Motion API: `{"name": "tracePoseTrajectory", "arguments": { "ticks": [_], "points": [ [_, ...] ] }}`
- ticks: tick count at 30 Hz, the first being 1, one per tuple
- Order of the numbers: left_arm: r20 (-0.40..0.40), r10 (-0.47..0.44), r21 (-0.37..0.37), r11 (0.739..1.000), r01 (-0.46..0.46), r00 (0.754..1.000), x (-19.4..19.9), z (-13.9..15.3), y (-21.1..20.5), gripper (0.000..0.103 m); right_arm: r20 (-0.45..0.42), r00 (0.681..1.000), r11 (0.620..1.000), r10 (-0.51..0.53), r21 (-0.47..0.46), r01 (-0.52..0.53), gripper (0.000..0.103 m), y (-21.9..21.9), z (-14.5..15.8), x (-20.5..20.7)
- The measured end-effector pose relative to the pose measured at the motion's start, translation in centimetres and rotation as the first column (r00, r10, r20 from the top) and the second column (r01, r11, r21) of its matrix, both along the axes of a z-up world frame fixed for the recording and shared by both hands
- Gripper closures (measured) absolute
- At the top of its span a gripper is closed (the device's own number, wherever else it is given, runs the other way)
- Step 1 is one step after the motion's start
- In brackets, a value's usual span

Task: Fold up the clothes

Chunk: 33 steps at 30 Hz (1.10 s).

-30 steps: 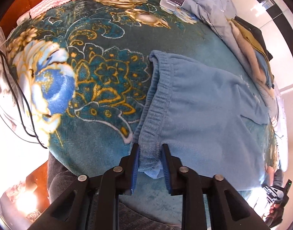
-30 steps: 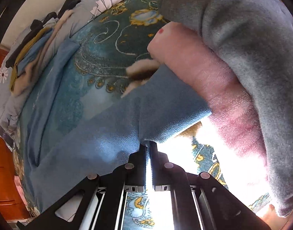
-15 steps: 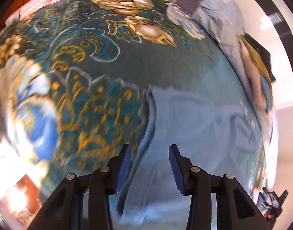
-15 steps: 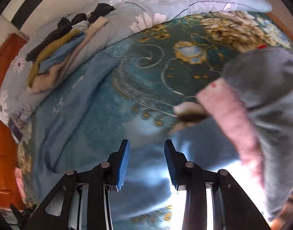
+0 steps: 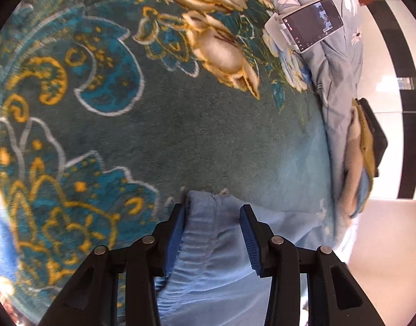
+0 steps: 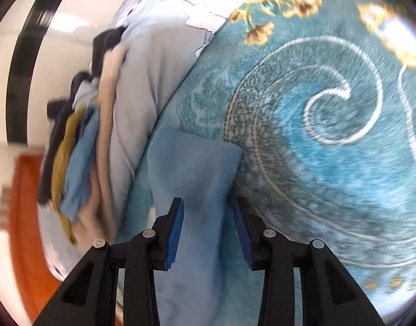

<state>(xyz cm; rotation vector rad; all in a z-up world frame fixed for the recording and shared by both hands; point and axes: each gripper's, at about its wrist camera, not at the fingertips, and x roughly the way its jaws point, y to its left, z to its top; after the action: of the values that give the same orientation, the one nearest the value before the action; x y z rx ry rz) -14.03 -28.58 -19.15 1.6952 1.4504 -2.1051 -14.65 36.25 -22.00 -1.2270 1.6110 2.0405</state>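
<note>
Both claws just opened over the blue trousers [image 5: 208, 244]: left claw [image 5: 212, 233] astride the waistband, right claw [image 6: 208, 228] over the leg; next, re-grip for another fold.

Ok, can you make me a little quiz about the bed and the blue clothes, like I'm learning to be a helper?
1. True or false: the left tongs are squeezing the light blue garment.
2. Which lies on the flowery quilt? A) a phone B) a cup C) a shoe
3. Fill in: the pile of clothes lies at the ____ of the bed.

Key:
1. False. Both tongs stand open over it, right tongs too.
2. A, the phone.
3. Edge.
</note>
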Motion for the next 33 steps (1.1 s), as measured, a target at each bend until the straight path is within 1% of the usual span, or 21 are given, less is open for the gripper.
{"name": "tracePoseTrajectory", "arguments": {
  "ticks": [2,3,4,5,7,9,11,12,13,14,16,17,18,20,23,25,27,29,30,31,33],
  "points": [
    [-0.007,0.007,0.024,1.0,-0.006,1.0,-0.1,-0.2,0.0,0.06,0.002,1.0,1.0,0.008,-0.01,-0.008,0.064,-0.2,0.0,-0.7],
    [-0.014,0.005,0.026,1.0,-0.005,1.0,-0.2,-0.2,0.2,0.063,0.0,1.0,1.0,0.022,-0.002,-0.022,0.069,-0.4,0.2,-1.0],
    [-0.019,0.003,0.025,1.0,-0.002,1.0,-0.2,-0.1,0.3,0.073,-0.005,0.999,0.999,0.037,0.008,-0.037,0.076,-0.5,0.5,-1.4],
    [-0.021,0.0,0.01,1.0,0.0,1.0,-0.2,0.0,0.4,0.075,0.006,0.998,0.998,0.06,0.025,-0.06,0.094,-0.7,0.8,-1.7],
    [-0.04,-0.001,-0.022,1.0,0.0,0.999,-0.4,0.7,0.7,0.079,0.03,0.993,0.991,0.112,0.065,-0.113,0.097,-1.1,1.7,-2.5],
    [-0.084,0.004,-0.041,0.999,-0.007,0.996,-0.7,2.0,0.7,0.079,0.009,0.989,0.984,0.147,0.099,-0.147,0.098,-1.4,3.1,-3.0],
    [-0.18,0.01,-0.047,0.999,-0.019,0.984,-1.2,4.7,0.3,0.081,-0.057,0.985,0.98,0.165,0.121,-0.157,0.098,-1.2,5.3,-3.2],
    [-0.227,0.01,-0.054,0.998,-0.023,0.974,-1.5,6.1,0.2,0.094,-0.095,0.981,0.979,0.169,0.133,-0.155,0.098,-1.0,6.6,-3.2],
    [-0.273,0.009,-0.062,0.998,-0.027,0.962,-1.8,7.5,0.0,0.103,-0.157,0.973,0.978,0.168,0.154,-0.144,0.098,-0.6,8.4,-2.9],
    [-0.312,0.006,-0.085,0.996,-0.034,0.95,-2.2,9.1,-0.3,0.103,-0.221,0.961,0.976,0.166,0.175,-0.128,0.098,-0.1,10.0,-2.5],
    [-0.34,-0.004,-0.105,0.994,-0.033,0.94,-4.2,10.6,-0.6,0.103,-0.318,0.933,0.969,0.168,0.226,-0.097,0.098,1.0,12.8,-1.4],
    [-0.329,-0.013,-0.112,0.993,-0.025,0.944,-4.9,10.6,-0.6,0.103,-0.317,0.933,0.964,0.173,0.25,-0.093,0.099,1.4,13.5,-1.0],
    [-0.312,-0.023,-0.12,0.993,-0.016,0.95,-5.6,10.3,-0.6,0.103,-0.282,0.944,0.96,0.172,0.264,-0.096,0.098,1.9,13.2,-0.8],
    [-0.267,-0.045,-0.128,0.992,0.011,0.963,-6.2,9.6,-0.3,0.103,-0.191,0.97,0.955,0.153,0.282,-0.095,0.098,2.6,12.1,-0.4],
    [-0.199,-0.104,-0.16,0.984,0.073,0.974,-5.3,8.5,0.9,0.103,-0.094,0.993,0.957,0.078,0.286,-0.049,0.098,3.9,9.9,0.8],
    [-0.159,-0.147,-0.206,0.972,0.113,0.976,-4.6,7.8,1.5,0.102,-0.052,0.998,0.951,0.035,0.307,-0.017,0.098,5.2,9.4,1.7],
    [-0.124,-0.164,-0.207,0.969,0.136,0.979,-3.9,6.6,1.8,0.101,-0.021,1.0,0.947,0.011,0.322,-0.004,0.098,6.3,8.9,2.2],
    [-0.089,-0.178,-0.202,0.967,0.157,0.98,-3.3,5.4,2.1,0.095,0.0,1.0,0.947,0.02,0.319,-0.019,0.098,6.8,8.3,2.4],
    [-0.077,-0.18,-0.19,0.968,0.163,0.981,-3.4,4.8,2.4,0.081,0.011,1.0,0.948,0.024,0.318,-0.027,0.098,7.0,8.0,2.5],
    [-0.066,-0.18,-0.175,0.971,0.166,0.981,-3.7,4.1,2.8,0.062,0.011,0.999,0.947,0.037,0.318,-0.039,0.098,6.9,8.0,2.6],
    [-0.058,-0.191,-0.148,0.972,0.18,0.98,-4.3,3.2,3.7,0.051,0.005,0.998,0.947,0.062,0.316,-0.06,0.098,6.4,8.3,2.8]
  ]
}}
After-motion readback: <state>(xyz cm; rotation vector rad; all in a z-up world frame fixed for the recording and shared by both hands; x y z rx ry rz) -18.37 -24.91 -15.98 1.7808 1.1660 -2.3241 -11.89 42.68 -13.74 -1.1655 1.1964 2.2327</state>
